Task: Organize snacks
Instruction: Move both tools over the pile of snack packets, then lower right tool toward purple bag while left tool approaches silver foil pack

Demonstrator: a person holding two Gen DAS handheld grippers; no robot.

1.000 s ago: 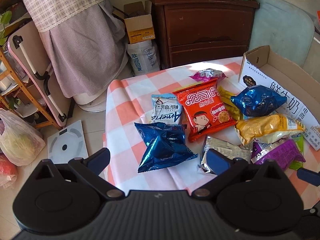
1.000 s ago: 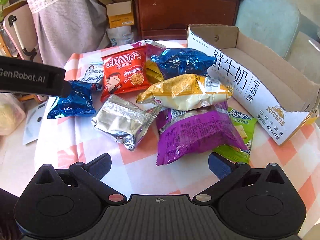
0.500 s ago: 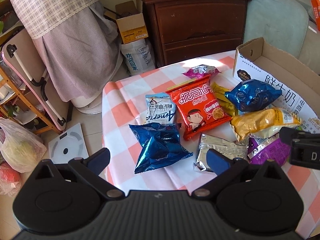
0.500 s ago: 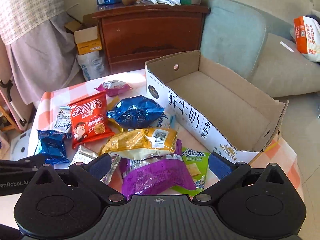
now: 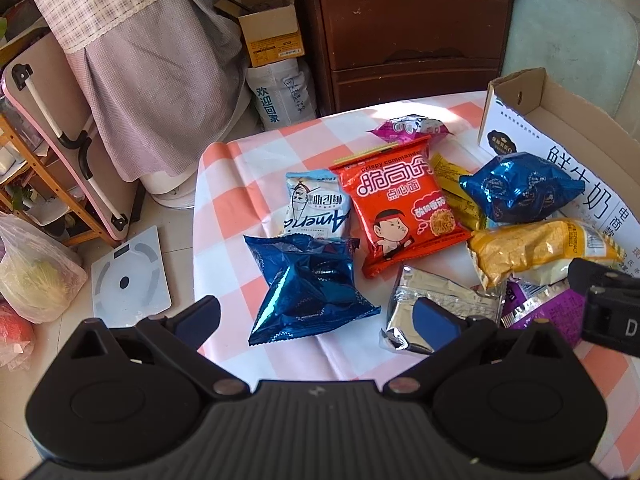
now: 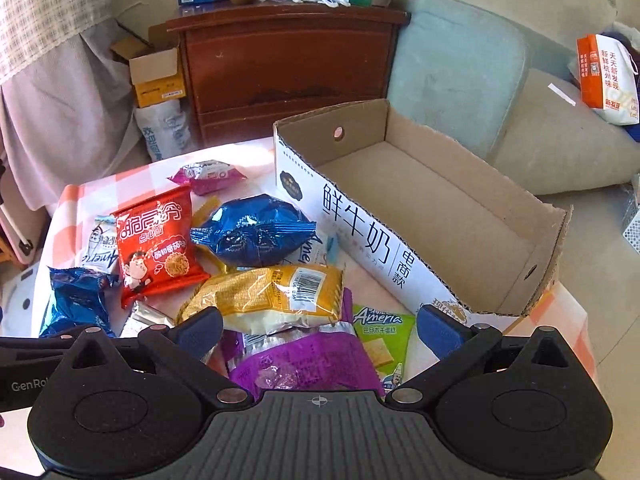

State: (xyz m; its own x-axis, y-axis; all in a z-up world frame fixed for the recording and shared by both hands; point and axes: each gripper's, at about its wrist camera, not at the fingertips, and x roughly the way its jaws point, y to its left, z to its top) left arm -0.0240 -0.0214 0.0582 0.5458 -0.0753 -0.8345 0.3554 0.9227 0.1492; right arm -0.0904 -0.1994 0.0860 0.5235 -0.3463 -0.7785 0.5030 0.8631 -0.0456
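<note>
We see the brown cardboard box at right empty; all snack packets wait on the counter. Both jaws wide open, holding nothing.

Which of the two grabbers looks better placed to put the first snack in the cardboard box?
Probably the right gripper: it is open over the purple packet, with the box just beyond. The left gripper, also open, faces the blue packet, farther from the box.
</note>
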